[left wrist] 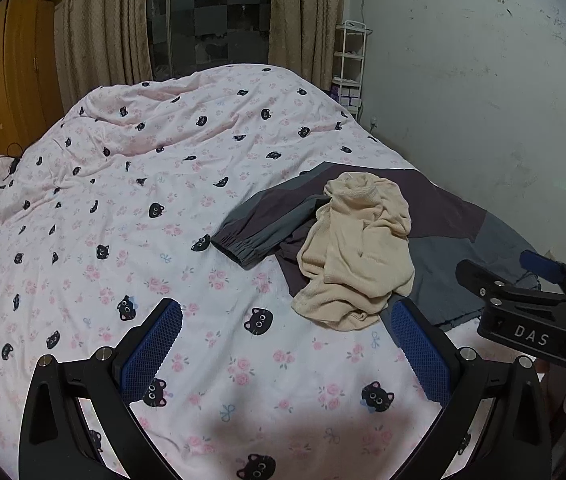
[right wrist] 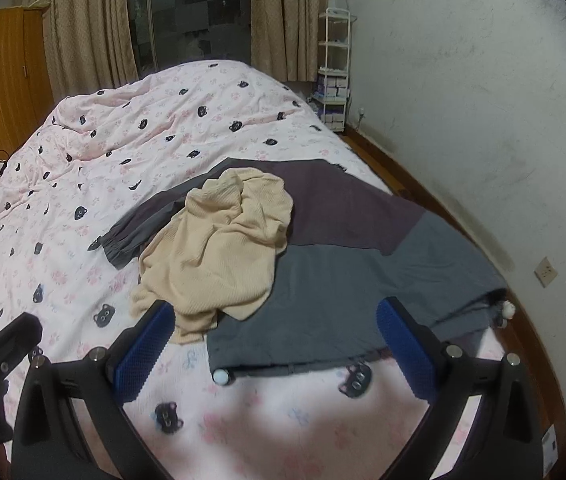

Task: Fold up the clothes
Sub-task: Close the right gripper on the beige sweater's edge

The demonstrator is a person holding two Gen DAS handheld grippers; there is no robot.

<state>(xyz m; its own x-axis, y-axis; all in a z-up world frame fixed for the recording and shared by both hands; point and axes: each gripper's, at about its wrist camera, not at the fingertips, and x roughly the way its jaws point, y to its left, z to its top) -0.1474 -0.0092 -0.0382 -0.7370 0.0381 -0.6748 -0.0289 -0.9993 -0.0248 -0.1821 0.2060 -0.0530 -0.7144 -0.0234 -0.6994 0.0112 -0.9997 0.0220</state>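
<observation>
In the left wrist view the left gripper (left wrist: 285,344) hangs wide and empty over the bed (left wrist: 131,216), just short of the crumpled cream top (left wrist: 357,256) lying on the grey-and-purple jacket (left wrist: 455,208). In the right wrist view the right gripper (right wrist: 275,346), also wide and empty, faces the jacket's hem; I would lift the cream top clear by one edge first, so the jacket is not dragged.

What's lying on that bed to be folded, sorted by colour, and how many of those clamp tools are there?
Cream garments: 1, a crumpled cream top lying on the jacket.
Grey-and-purple garments: 1, a jacket spread flat on the bed.
Hand-held grippers: 2, the left hand-held gripper and the right hand-held gripper, both open and empty.
Total: 2 garments, 2 grippers, 4 things.
</observation>
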